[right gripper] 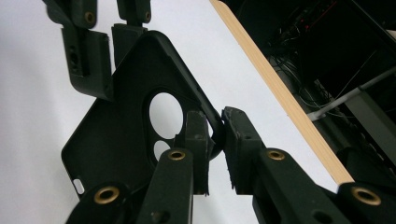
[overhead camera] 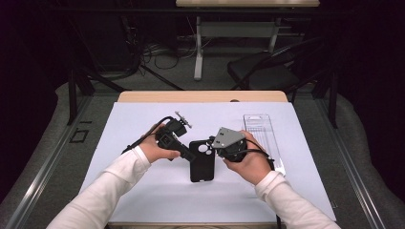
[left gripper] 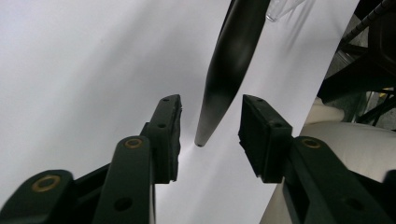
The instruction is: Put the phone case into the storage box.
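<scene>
Your right gripper (right gripper: 214,140) is pinching the black rubbery phone case (right gripper: 121,140) by its edge; your left gripper (left gripper: 210,135) is straddling the far edge, jaws parted, not touching.

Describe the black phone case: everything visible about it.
The phone case is matte black and looks like soft plastic or rubber, with rounded corners, a large round camera opening, a smaller one beside it, and a small slot near one edge. It is lifted at an angle above the white sheet. The right gripper pinches its rim by the camera opening; the left gripper straddles its edge with jaws apart, not pressing.
</scene>
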The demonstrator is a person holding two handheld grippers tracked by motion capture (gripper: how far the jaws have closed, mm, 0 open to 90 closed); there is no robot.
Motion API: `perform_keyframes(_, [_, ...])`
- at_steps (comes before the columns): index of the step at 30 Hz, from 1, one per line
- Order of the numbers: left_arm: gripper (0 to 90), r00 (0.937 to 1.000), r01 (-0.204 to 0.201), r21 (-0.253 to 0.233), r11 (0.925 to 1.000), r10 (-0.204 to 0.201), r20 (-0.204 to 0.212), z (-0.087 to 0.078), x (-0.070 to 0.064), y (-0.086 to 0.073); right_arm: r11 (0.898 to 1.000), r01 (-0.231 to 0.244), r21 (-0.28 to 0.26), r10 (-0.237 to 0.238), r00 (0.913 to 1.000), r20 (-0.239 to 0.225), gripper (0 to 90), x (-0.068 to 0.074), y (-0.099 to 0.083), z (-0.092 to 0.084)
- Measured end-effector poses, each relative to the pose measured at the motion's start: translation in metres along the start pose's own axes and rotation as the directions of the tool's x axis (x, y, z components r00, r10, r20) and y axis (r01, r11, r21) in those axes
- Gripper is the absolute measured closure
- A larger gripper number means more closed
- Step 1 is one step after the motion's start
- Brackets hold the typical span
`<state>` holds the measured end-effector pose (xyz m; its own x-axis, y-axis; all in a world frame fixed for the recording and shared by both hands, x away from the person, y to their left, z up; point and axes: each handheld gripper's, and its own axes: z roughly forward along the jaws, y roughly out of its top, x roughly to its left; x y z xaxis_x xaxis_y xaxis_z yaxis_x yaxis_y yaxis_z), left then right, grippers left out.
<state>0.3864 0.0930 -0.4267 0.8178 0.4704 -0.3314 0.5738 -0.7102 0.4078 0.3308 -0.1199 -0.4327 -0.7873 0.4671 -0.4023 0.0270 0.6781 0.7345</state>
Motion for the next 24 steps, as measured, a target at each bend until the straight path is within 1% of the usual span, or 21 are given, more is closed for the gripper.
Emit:
perform_keyframes(4, [54.3,1.0,-0.001,-0.021,0.9998,0.001,0.003,-0.001,0.002,-0.002,1.0,-0.007,0.001,0.007,1.0,0.005,80.3,-0.005,-0.003,-0.002])
perform_keyframes(6, [53.7,1.0,0.008,-0.031,0.9995,-0.008,-0.001,-0.003,0.004,-0.003,1.0,-0.015,-0.001,0.015,0.9999,0.008,80.3,-0.008,-0.004,-0.004])
perform_keyframes(9, [53.3,0.9997,0.024,-0.051,0.9984,-0.024,0.003,-0.006,0.006,-0.005,1.0,-0.014,-0.009,0.014,0.9998,0.011,80.3,-0.012,-0.007,-0.007])
perform_keyframes(15, [54.4,0.9996,0.026,-0.054,0.9982,-0.026,0.008,-0.008,0.008,-0.009,0.999,-0.032,-0.028,0.033,0.9994,0.014,80.2,-0.019,-0.011,-0.013])
perform_keyframes(17, [54.8,0.9998,0.021,-0.054,0.9983,-0.02,0.007,-0.007,0.008,-0.01,0.999,-0.037,-0.035,0.037,0.9992,0.013,80.2,-0.021,-0.012,-0.015])
perform_keyframes(20, [54.5,1.0,0.006,-0.065,0.9979,-0.007,-0.006,-0.008,0.007,-0.012,0.998,-0.039,-0.048,0.04,0.9991,0.015,80.2,-0.023,-0.014,-0.017])
perform_keyframes(22, [53.0,0.9999,0.011,-0.081,0.9967,-0.011,-0.012,-0.009,0.006,-0.013,0.998,-0.039,-0.055,0.04,0.9991,0.017,80.2,-0.025,-0.015,-0.019])
perform_keyframes(23, [52.1,0.9998,0.008,-0.083,0.9965,-0.009,-0.02,-0.01,0.006,-0.013,0.998,-0.037,-0.058,0.038,0.9991,0.02,80.2,-0.026,-0.016,-0.02])
perform_keyframes(24, [51.9,0.9996,-0.003,-0.09,0.9959,0.001,-0.029,-0.011,0.005,-0.013,0.997,-0.039,-0.06,0.04,0.9989,0.023,80.2,-0.027,-0.016,-0.02])
